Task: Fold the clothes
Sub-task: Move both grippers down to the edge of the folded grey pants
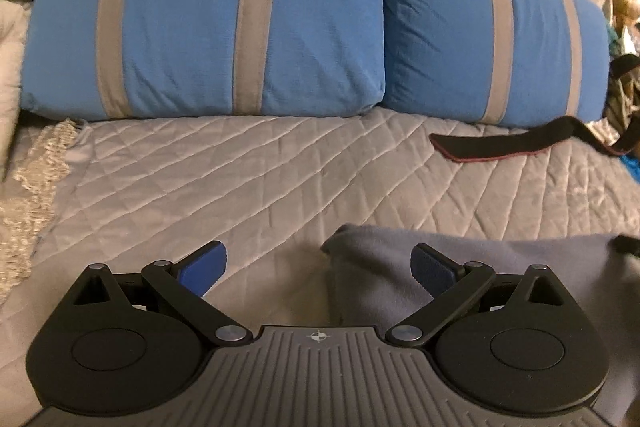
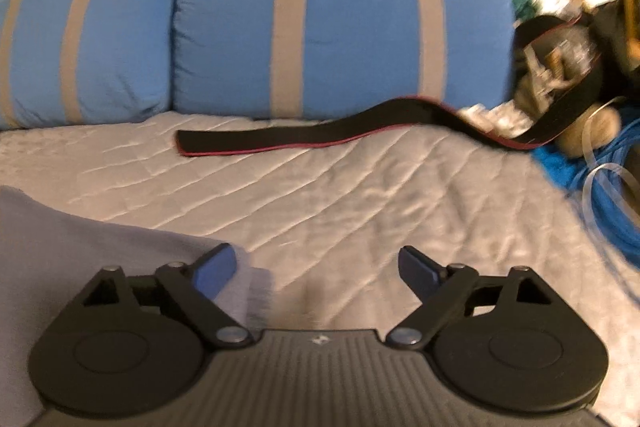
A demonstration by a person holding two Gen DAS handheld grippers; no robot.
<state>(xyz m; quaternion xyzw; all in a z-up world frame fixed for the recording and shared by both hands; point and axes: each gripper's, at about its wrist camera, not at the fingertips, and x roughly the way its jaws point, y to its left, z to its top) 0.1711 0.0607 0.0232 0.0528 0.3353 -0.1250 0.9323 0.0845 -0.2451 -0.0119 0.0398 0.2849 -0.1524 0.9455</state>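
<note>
The left tool point(image 1: 320, 267) has its fingers spread wide apart and grips nothing; its right finger point(image 1: 434, 267) sits over the near left corner of the garment point(image 1: 500, 267), while its left finger point(image 1: 204, 269) sits over bare quilt point(image 1: 240, 179). The right tool point(image 2: 316, 273) is likewise spread wide and empty; its left finger point(image 2: 216, 273) sits over the right edge of the garment point(image 2: 80, 247), and its right finger point(image 2: 418, 273) over quilt point(image 2: 360, 195). The garment is a grey-blue cloth lying flat at the near edge of the bed, between the two tools. Whether either tool touches the cloth cannot be told. Farther out, a black strap point(image 1: 492, 145) point(image 2: 304, 139) with a red edge lies on the quilt, running right from mid-bed to the clutter point(image 2: 560, 67) at the right side. At the far side, two blue pillows point(image 1: 208, 19) point(image 1: 492, 35) with grey stripes stand side by side, touching, against the head of the bed. Blue cable point(image 2: 608, 211) lies off the right edge of the bed. The right wrist view is blurred.
</note>
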